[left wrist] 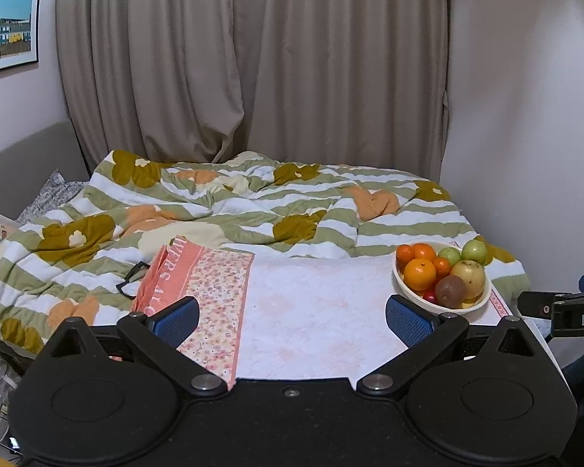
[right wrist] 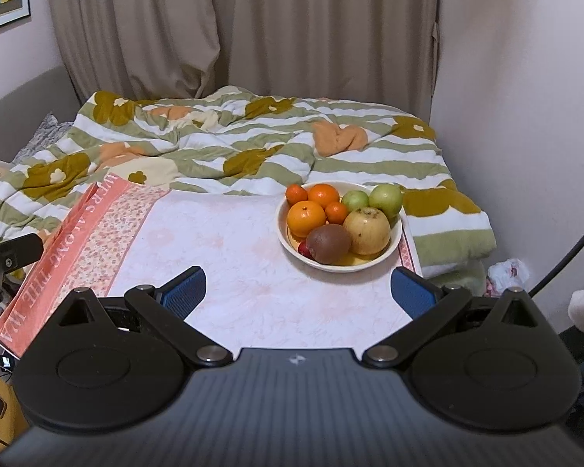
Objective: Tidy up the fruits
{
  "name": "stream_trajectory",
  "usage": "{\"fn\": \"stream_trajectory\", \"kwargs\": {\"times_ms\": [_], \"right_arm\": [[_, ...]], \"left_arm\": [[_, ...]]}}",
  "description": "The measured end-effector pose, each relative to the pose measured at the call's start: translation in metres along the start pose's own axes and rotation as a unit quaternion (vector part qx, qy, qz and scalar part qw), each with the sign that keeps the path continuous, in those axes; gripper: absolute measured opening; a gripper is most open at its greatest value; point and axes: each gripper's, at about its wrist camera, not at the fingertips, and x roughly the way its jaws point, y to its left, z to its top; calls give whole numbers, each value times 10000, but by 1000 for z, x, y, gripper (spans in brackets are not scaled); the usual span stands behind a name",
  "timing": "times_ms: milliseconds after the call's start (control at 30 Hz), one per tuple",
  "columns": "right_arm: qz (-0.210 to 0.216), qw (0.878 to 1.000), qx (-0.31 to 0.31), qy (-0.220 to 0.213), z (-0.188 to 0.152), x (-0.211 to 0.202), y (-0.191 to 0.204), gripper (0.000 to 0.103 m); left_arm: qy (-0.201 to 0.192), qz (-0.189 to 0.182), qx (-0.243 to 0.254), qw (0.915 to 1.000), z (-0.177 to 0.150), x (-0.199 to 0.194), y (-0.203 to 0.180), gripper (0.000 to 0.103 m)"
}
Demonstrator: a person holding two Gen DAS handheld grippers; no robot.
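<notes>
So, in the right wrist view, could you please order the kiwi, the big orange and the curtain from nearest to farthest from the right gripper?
1. Kiwi, at the bowl's near edge, just beyond the open right gripper.
2. Big orange, on the bowl's left side, behind the kiwi.
3. Curtain, on the back wall past the bed.

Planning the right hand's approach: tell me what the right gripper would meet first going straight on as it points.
Likely the bare pale tablecloth, short of and left of the fruit bowl. The right gripper has open, empty jaws; depth is unclear.

The cloth's orange border (right wrist: 64, 241) reads, seemingly, "ALONG THE WA" (cropped).
</notes>
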Motion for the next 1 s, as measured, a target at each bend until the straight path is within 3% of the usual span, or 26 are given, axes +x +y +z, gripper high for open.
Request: {"fn": "stream_trajectory", "kwargs": {"times_ms": [1000], "right_arm": [[-268, 9994, 108, 191, -4, 12, 12, 103]], "left_arm": [[82, -125, 154, 9998, 2, 14, 13, 103]]}}
